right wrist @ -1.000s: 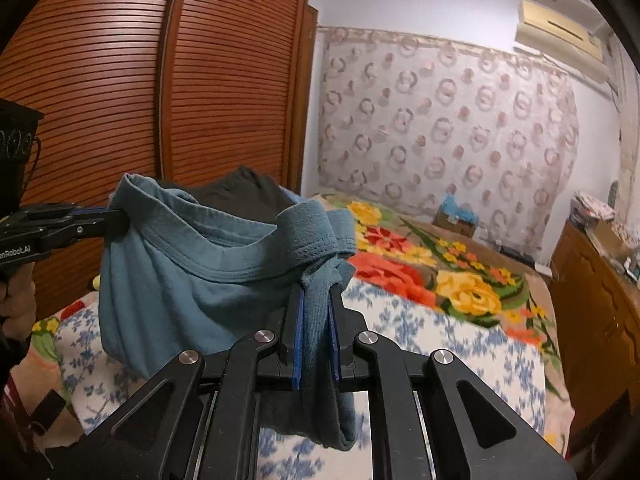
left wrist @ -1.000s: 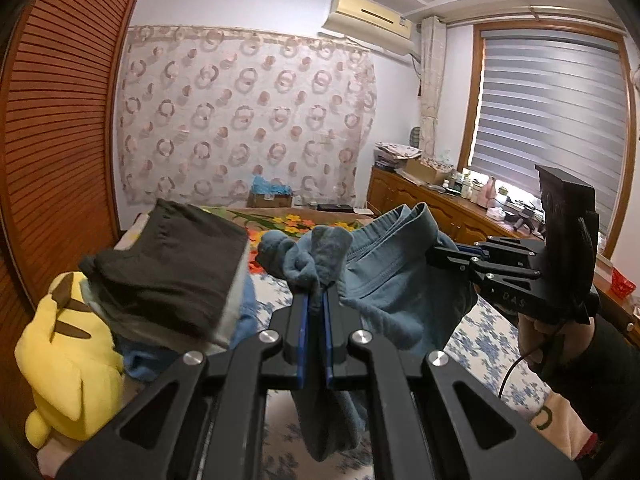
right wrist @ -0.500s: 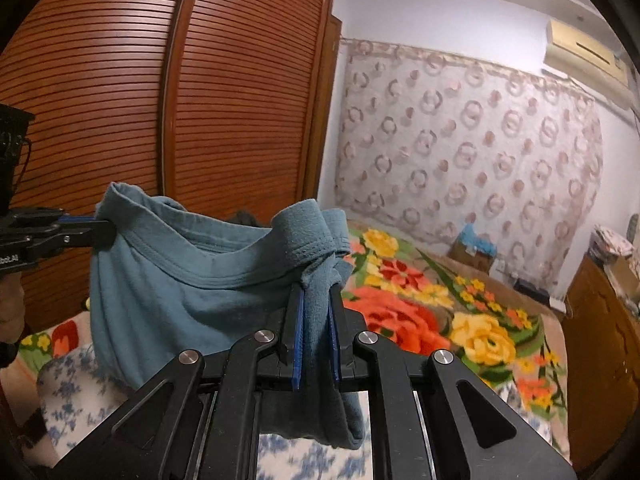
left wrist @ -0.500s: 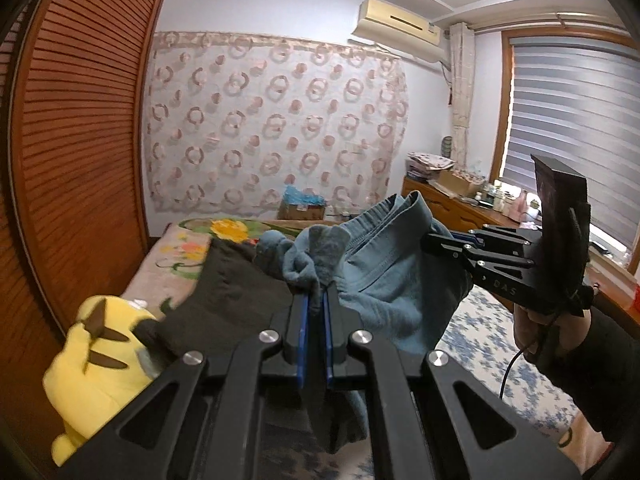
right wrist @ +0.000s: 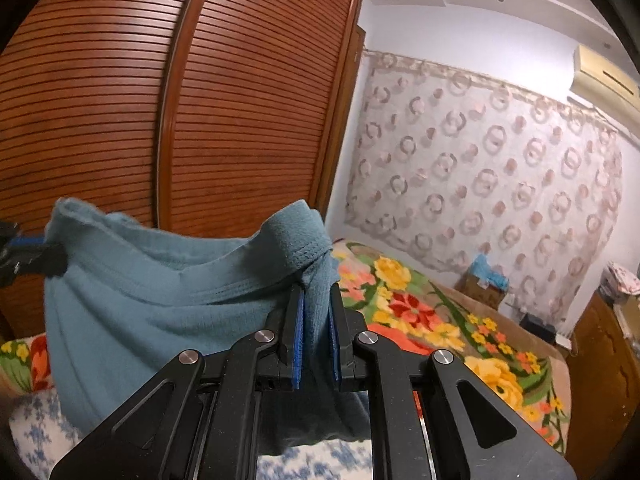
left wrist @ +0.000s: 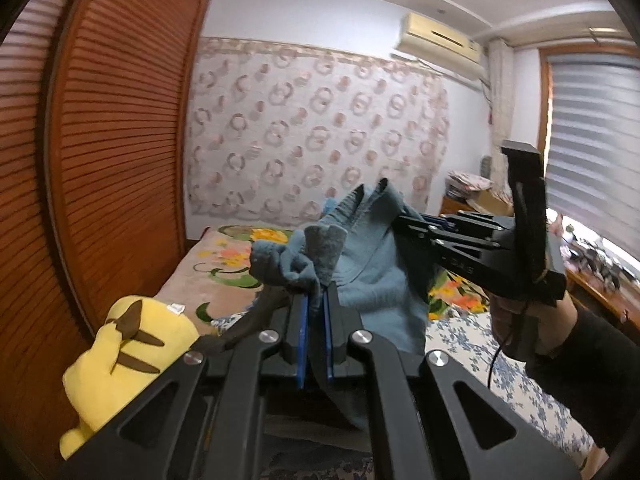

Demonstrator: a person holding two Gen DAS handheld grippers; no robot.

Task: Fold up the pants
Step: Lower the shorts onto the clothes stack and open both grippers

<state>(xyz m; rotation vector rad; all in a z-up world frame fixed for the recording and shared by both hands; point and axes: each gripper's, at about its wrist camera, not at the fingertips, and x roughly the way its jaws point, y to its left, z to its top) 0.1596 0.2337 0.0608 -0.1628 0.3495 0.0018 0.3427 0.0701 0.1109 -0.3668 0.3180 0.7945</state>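
Two grippers hold one pair of blue pants (right wrist: 132,300) up in the air above the bed (right wrist: 432,320). From the left wrist view, the left gripper (left wrist: 314,300) has its blue pads pressed together on a bunched fold of the waistband, with cloth puffing out above the tips and more hanging down between the fingers. To its right in that view, the right gripper (left wrist: 400,222) comes in sideways, its tips pinching the other end of the waistband; a hand (left wrist: 516,320) in a dark sleeve grips its handle.

From the right wrist view, the right gripper (right wrist: 316,300) pinches a thick roll of the band between its pads, which stand slightly apart around the cloth. The band runs leftward in a sagging arc to the left gripper (right wrist: 56,260) at the frame edge, clamped on the far corner. The body of the pants hangs below this line, clear of the bed.

Beneath lies a flowered blanket (right wrist: 404,308) and a blue-patterned sheet (left wrist: 504,376). A yellow plush toy (left wrist: 120,360) sits beside the slatted wardrobe (left wrist: 100,160). A ring-patterned curtain (left wrist: 312,128) covers the far wall.
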